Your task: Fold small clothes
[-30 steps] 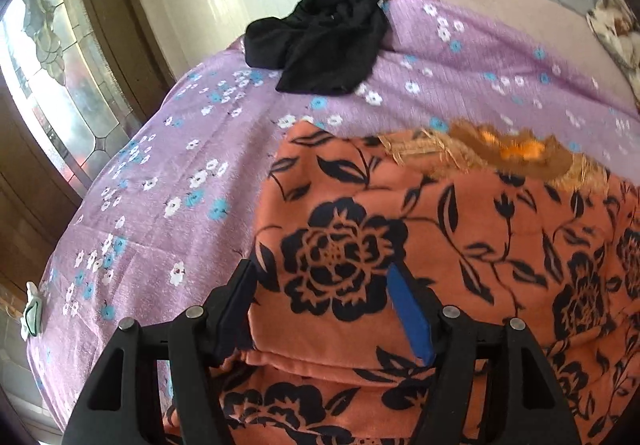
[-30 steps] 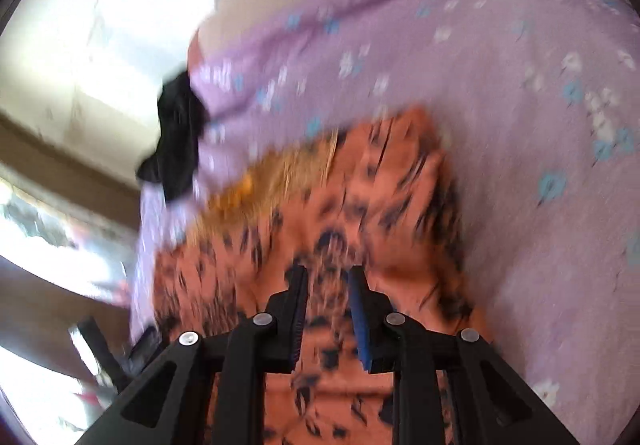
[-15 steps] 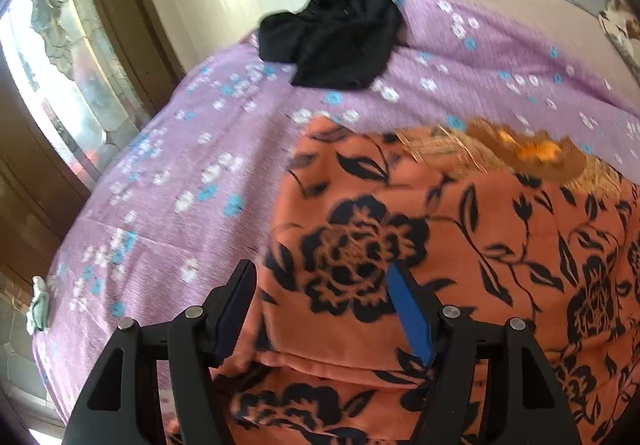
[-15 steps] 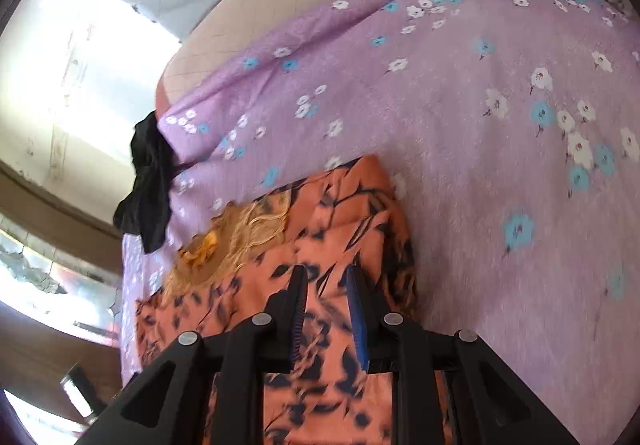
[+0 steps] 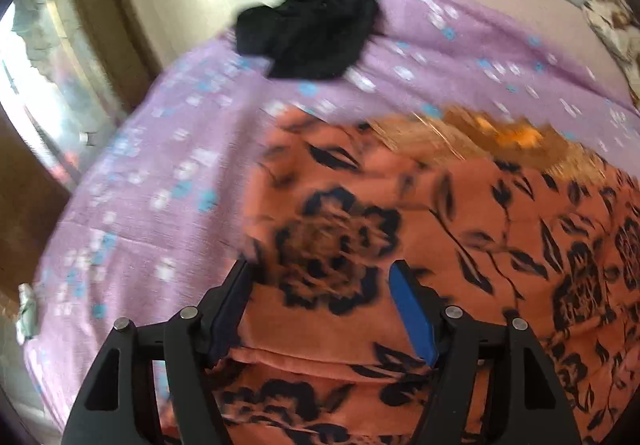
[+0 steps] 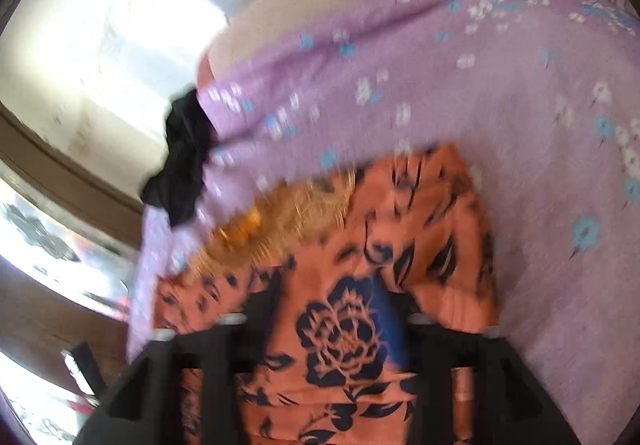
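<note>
Lying across the lower right of the left wrist frame, the orange garment [image 5: 460, 237] with dark floral print rests on a bed under a purple flowered sheet [image 5: 160, 173]. Its upper edge shows a golden embroidered part [image 5: 480, 141]. The left gripper [image 5: 320, 277] stands with its fingers [image 5: 412, 313] set wide apart over the garment's near left corner; cloth shows between them, but the pads do not press on it. A fold edge runs across the cloth just below the fingers. In the right wrist frame, which is blurred, the same garment [image 6: 420, 229] fills the lower centre, and the right gripper [image 6: 332, 301] has its fingers spreading apart at this moment, with a dark flower of the print between them and no pinch on the fabric. A crumpled black garment [image 5: 316, 25] lies at the sheet's far edge, upper centre of the left frame, well apart from the orange one.
</note>
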`<state>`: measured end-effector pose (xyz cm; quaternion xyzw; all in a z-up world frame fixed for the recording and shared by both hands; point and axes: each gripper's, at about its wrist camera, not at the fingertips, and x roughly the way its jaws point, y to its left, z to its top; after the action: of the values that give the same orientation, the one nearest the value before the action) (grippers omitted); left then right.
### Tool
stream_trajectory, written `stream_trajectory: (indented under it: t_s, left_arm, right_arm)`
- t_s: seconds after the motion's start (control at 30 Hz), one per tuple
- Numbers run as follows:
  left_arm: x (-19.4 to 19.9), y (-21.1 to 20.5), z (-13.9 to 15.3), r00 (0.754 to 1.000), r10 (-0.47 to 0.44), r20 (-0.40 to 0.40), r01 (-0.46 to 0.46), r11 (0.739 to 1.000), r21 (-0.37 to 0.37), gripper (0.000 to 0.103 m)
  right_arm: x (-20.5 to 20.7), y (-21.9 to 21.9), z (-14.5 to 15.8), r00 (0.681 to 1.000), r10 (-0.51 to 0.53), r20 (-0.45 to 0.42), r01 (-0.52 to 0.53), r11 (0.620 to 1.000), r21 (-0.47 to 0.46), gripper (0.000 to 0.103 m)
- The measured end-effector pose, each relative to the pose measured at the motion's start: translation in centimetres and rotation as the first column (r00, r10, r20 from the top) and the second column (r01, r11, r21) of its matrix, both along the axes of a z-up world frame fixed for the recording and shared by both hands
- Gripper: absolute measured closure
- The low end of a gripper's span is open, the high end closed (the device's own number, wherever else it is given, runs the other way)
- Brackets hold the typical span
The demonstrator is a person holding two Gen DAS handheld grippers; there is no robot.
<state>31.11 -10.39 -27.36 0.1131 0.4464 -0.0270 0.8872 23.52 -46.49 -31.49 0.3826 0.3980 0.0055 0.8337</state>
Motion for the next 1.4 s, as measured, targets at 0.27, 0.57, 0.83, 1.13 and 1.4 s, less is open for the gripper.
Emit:
stream_trajectory:
  t_s: [0.27, 0.57, 0.83, 1.13, 1.4]
  left_arm:
    - [-0.2, 0.2, 0.9, 1.000, 0.006, 0.005, -0.005, 0.997, -0.073, 0.027]
    - [-0.3, -0.8, -0.1, 0.999, -0.034, -0.019, 0.034, 0.999, -0.001, 0.021]
    - [-4.6, 0.5, 3.6, 0.993, -0.063, 0.098, 0.065, 0.998, -0.020, 0.021]
    - [-10.1, 9.4, 4.3, 1.000, 0.000, 0.016, 0.002, 0.996, -0.092, 0.021]
    - [-15.5, 17.8, 2.3, 0.982, 0.126, -0.140, -0.147, 0.978, -0.149, 0.021]
  right_arm:
    - [-0.1, 3.3, 1.4, 0.995, 0.077, 0.068, -0.072, 0.995, -0.071, 0.037]
    - [1.5, 7.2, 0.1, 0.984, 0.174, -0.042, -0.178, 0.975, -0.134, 0.041]
    - [-4.8, 5.6, 2.4, 0.992, 0.127, 0.014, -0.125, 0.986, -0.108, 0.041]
    - [-17.6, -0.4, 2.2, 0.999, 0.041, -0.011, -0.041, 0.998, -0.053, 0.041]
    - [-24.9, -3.9, -1.0, 0.993, -0.003, -0.119, 0.005, 1.000, 0.019, 0.039]
